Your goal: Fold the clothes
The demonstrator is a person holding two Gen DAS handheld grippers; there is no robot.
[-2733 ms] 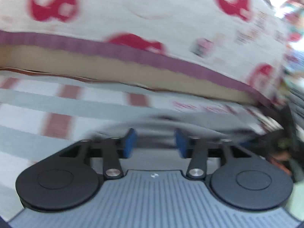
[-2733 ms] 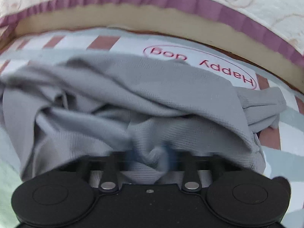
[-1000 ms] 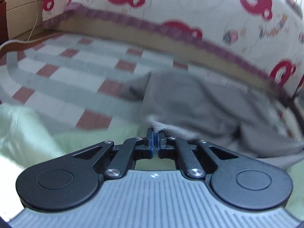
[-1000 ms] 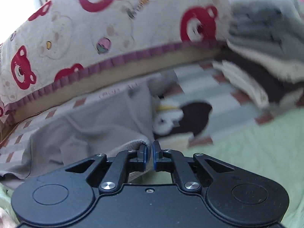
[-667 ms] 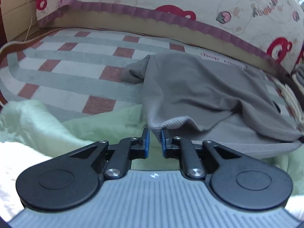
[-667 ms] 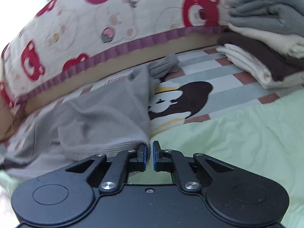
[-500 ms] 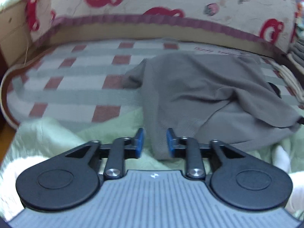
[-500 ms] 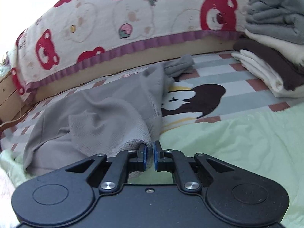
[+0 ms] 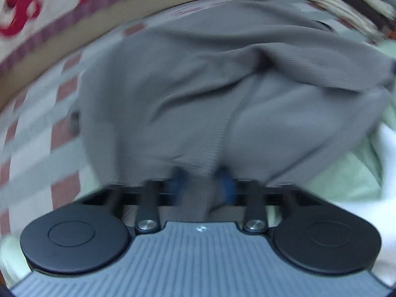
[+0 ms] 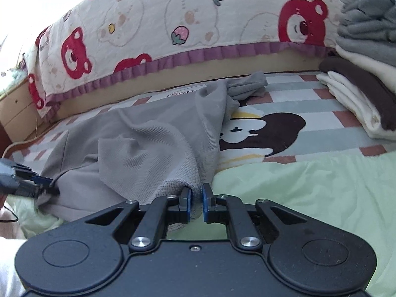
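Now the left tool (image 9: 201,185) has pushed forward into the grey garment (image 9: 210,94); half a second ago its pads stood apart just short of the hem, and they remain apart, with a ridge of hem lying between them, though motion blur hides whether they press on it. The garment lies rumpled on the bed (image 10: 321,121), its near edge over the green sheet (image 10: 309,185), below the bear-print cover (image 10: 198,17). The right tool (image 10: 196,203), which was pinched together on the right hem corner, now shows a narrow gap with cloth between the pads. Judged from this, both corners are being re-gripped, so spreading is unfinished and folding has not begun. Folded clothes (image 10: 358,91) sit stacked at far right.
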